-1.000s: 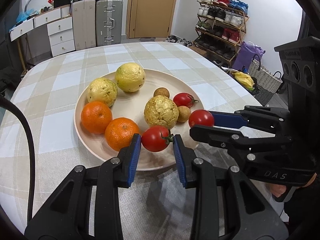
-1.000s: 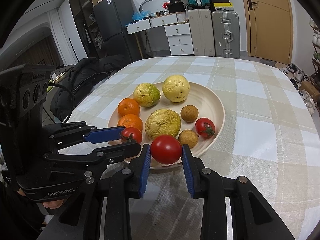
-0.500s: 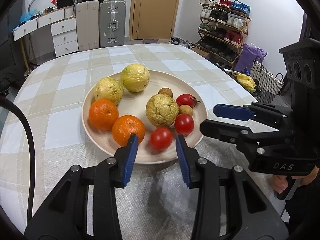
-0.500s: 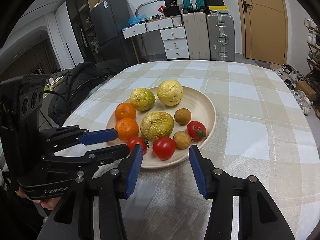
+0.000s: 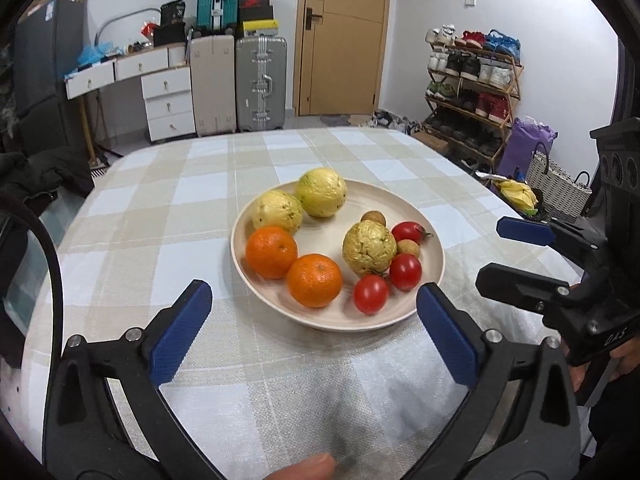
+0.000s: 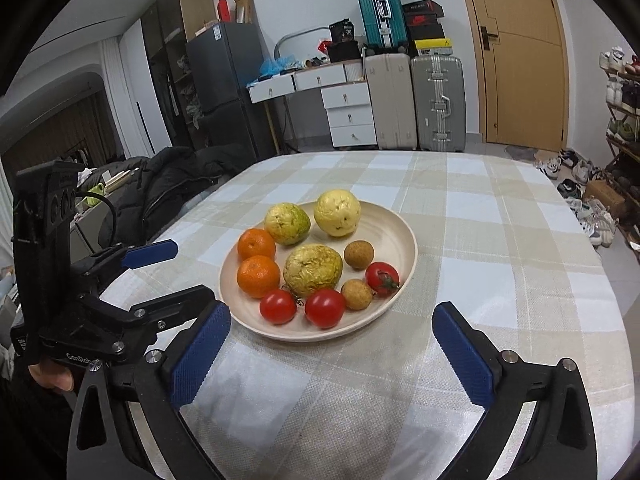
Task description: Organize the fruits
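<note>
On checked tablecloth (image 5: 168, 216), plate (image 5: 434, 248) holds three tomatoes, two oranges; both grippers' jaws opening, empty.

from my left hand-held gripper (image 5: 314, 334) i see the plate (image 5: 434, 246) sitting on the worktop (image 5: 168, 216) just ahead. in the plate, two oranges (image 5: 315, 280) lie side by side at the near left, two guavas (image 5: 321, 192) behind them touching each other, a third guava (image 5: 367, 247) right of centre. two tomatoes (image 5: 371, 294) sit at the near rim, a third tomato (image 5: 409, 232) further back on the right, with a longan (image 5: 409, 247) between. my right hand-held gripper (image 6: 331, 350) sits before the plate too, to the right of the left one, jaws opening, nothing between either pair.
</note>
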Demonstrator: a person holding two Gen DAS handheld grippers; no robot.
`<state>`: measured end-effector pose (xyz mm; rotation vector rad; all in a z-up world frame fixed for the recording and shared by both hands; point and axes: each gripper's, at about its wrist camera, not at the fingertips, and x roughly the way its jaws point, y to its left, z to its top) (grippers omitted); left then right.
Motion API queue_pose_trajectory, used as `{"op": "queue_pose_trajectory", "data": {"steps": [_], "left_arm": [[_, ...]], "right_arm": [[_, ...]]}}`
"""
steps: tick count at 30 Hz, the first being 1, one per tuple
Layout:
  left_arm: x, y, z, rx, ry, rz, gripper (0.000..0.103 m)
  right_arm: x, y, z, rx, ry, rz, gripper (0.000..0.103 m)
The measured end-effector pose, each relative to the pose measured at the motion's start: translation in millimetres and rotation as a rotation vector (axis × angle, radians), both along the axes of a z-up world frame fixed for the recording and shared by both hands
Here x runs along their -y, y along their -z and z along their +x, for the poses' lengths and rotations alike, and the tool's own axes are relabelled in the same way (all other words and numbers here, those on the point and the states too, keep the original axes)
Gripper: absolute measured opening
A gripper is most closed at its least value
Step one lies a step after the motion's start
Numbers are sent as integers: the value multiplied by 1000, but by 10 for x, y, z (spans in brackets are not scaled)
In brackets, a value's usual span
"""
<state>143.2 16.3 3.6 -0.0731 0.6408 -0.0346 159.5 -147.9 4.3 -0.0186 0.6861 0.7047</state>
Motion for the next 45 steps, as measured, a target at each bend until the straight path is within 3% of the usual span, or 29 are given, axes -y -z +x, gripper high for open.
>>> {"op": "queue_pose_trajectory", "data": {"steps": [7, 24, 45], "left_arm": [[-10, -25, -128, 46, -44, 48, 102], [-87, -60, -295, 133, -78, 25, 102], [-33, -107, -383, 176, -85, 57, 102]], "right_arm": [[69, -34, -110, 67, 5, 33, 103], [172, -78, -255, 178, 15, 100, 103], [202, -102, -321, 208, 20, 109, 103]]}}
